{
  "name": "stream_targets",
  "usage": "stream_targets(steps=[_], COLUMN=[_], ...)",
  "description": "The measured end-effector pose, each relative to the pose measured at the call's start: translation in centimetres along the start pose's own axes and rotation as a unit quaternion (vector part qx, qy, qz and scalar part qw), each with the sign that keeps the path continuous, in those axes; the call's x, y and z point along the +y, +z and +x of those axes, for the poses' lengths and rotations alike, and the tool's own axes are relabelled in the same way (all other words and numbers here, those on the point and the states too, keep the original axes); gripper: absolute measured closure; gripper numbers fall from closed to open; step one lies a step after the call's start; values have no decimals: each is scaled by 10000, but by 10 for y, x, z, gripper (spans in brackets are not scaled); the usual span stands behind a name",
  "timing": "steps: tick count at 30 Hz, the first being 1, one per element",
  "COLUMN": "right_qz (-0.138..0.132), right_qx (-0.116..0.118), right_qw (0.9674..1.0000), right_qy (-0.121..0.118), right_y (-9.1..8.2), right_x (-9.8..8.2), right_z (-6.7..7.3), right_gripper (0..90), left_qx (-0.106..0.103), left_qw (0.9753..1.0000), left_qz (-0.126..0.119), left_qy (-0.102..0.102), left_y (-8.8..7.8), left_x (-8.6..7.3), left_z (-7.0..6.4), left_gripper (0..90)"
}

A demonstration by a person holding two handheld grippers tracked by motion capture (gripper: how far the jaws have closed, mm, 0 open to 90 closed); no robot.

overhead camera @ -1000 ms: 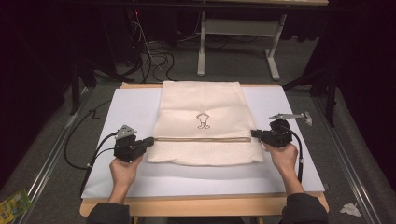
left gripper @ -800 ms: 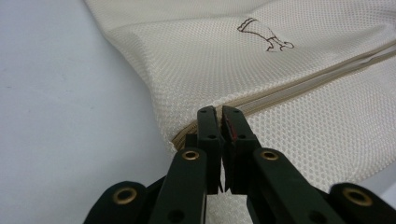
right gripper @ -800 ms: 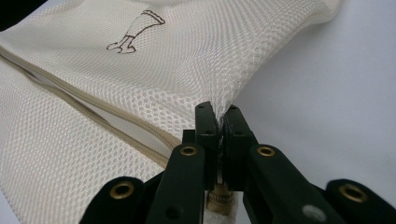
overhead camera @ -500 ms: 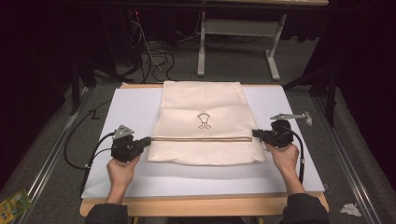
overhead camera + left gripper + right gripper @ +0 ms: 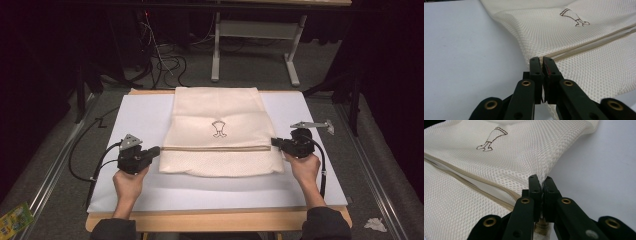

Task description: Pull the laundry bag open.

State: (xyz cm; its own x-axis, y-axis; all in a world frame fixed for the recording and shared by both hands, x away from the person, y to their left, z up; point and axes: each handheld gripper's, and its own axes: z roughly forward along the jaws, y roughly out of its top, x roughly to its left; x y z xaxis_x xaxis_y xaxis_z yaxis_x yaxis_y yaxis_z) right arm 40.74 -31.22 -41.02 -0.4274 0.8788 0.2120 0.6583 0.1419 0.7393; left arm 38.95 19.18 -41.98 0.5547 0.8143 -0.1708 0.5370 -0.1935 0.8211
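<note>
L+R grippers (image 5: 156, 150) (image 5: 274, 142) clamped on mesh bag (image 5: 218, 112) edges

Overhead light is brightening the white desk (image 5: 140, 120) while the far surroundings are sinking into darkness; the high view is looking soft, and near tool parts are blurring.

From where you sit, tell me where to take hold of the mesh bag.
Grip the mesh bag at its two side edges, level with the zipper, coming in flat from either side. It lies flat, so only thin edges offer purchase. The left claw and right claw pinch exactly there.
</note>
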Motion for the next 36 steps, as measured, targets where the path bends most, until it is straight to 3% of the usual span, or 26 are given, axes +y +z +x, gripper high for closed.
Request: stream_targets(steps=[5, 9, 12, 15, 27, 32, 36], right_qz=[71, 99, 115, 100, 309, 348, 514], right_qx=[55, 110, 121, 116, 24, -61, -137], right_qw=[10000, 9999, 9998, 9998, 9993, 9992, 9984], right_qy=[31, 28, 69, 122, 221, 205, 174], right_y=[0, 2, 4, 5, 17, 21, 27], right_x=[-1, -1, -1, -2, -11, -15, -21], right_z=[1, 2, 1, 0, -6, -7, -8], right_gripper=[884, 882, 879, 877, 874, 867, 863], left_qx=[-175, -208, -145, 12, 15, 135, 146], left_qw=[9998, 9998, 9999, 9997, 9995, 9987, 9983], left_qz=[-3, 41, 60, 156, 266, 417, 512], left_qy=[-111, -72, -17, 172, 184, 270, 225], left_y=[6, 10, 11, 12, 23, 26, 29], left_x=[1, 0, -1, -2, -4, -6, -8], left_z=[-2, -5, -6, -9, -11, -12, -9], left_gripper=[873, 873, 872, 871, 870, 868, 867])
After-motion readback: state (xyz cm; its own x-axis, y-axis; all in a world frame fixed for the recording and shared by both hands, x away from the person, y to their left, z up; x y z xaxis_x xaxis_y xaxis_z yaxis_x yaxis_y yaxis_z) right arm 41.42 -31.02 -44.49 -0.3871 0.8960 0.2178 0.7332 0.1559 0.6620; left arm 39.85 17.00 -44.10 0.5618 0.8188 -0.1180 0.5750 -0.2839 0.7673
